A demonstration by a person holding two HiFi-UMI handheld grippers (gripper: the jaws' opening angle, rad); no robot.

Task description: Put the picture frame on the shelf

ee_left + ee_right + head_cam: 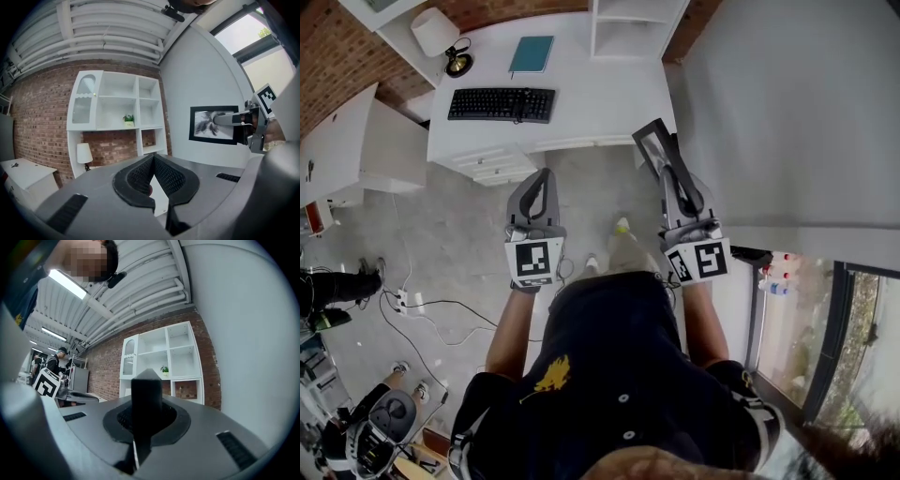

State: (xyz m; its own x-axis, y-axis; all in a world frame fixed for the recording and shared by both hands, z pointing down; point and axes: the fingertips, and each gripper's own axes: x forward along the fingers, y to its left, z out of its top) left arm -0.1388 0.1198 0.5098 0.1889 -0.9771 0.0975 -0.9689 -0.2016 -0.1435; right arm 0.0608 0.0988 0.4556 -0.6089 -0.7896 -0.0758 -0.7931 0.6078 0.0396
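Observation:
The picture frame (654,148), black with a pale print, stands on edge in my right gripper (668,174), whose jaws are shut on it. From the left gripper view the frame (206,125) hangs at the right before the white wall. In the right gripper view its dark edge (146,392) rises between the jaws. My left gripper (546,176) is level beside it, tips together and empty. Ahead, a white shelf unit (117,105) with open compartments stands on a white desk (581,103) against the brick wall.
A small potted plant (128,120) sits on one shelf. The desk carries a keyboard (502,104), a lamp (439,33) and a teal notebook (531,53). A white wall (769,112) runs along the right. Cables (422,309) lie on the floor at left.

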